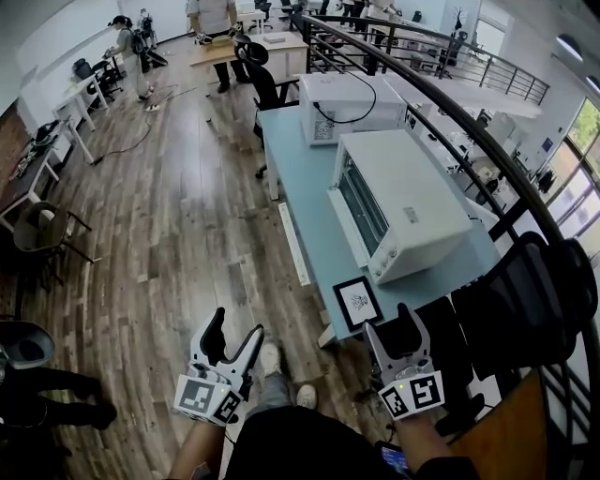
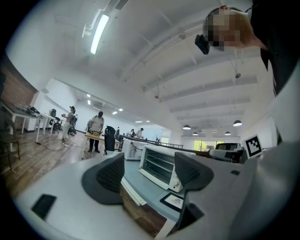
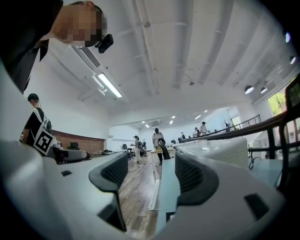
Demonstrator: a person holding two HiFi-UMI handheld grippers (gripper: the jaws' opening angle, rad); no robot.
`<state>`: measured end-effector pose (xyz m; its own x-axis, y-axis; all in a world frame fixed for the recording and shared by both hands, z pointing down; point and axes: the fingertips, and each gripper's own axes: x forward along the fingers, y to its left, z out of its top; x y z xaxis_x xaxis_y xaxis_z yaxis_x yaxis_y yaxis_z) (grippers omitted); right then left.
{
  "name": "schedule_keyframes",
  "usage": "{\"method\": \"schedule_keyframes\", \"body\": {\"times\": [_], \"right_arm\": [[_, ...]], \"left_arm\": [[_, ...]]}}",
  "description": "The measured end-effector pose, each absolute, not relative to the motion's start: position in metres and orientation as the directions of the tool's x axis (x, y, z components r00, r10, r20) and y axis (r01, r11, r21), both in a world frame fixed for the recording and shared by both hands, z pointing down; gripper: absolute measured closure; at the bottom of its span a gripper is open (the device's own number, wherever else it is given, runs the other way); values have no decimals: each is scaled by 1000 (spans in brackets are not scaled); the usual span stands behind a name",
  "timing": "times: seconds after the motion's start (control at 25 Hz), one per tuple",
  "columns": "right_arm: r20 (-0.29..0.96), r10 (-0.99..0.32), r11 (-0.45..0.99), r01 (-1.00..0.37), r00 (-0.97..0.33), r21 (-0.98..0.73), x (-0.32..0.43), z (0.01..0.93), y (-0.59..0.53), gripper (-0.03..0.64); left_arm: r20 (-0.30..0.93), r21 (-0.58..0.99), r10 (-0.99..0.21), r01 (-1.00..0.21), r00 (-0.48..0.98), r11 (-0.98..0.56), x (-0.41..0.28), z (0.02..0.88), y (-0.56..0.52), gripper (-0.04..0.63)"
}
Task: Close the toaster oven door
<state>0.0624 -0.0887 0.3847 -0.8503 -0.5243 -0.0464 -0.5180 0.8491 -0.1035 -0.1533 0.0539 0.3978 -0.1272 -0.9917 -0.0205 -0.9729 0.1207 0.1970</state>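
Observation:
The white toaster oven (image 1: 398, 202) stands on a light blue table (image 1: 300, 178), its glass front facing left. Its door (image 1: 361, 202) looks upright against the front, and racks show through the glass. In the left gripper view the oven (image 2: 161, 165) lies ahead between the jaws, at a distance. My left gripper (image 1: 234, 330) hangs over the wooden floor, open and empty. My right gripper (image 1: 398, 323) is near the table's front corner, also open and empty. Neither touches the oven.
A white microwave (image 1: 347, 105) sits behind the oven. A framed marker card (image 1: 356, 302) lies at the table's near end. A black chair (image 1: 520, 309) and a dark railing (image 1: 469, 122) stand to the right. People (image 1: 216, 23) work at far desks.

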Motion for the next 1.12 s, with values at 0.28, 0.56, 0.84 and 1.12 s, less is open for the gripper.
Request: {"method": "schedule_keyframes", "body": {"times": [0.28, 0.56, 0.84, 1.12], "right_arm": [[6, -541, 836, -539, -841, -101, 35, 407, -113, 319], [68, -550, 826, -555, -832, -102, 1, 431, -140, 330], [127, -565, 807, -578, -815, -121, -33, 465, -177, 342], [173, -577, 798, -596, -798, -92, -75, 481, -203, 345]], "left_arm": [[39, 222, -997, -972, -71, 78, -174, 429, 12, 267], [108, 238, -994, -970, -15, 40, -204, 464, -34, 267], [157, 274, -987, -962, 24, 20, -235, 496, -85, 267], [209, 339, -974, -941, 89, -13, -266, 531, -131, 267]]}}
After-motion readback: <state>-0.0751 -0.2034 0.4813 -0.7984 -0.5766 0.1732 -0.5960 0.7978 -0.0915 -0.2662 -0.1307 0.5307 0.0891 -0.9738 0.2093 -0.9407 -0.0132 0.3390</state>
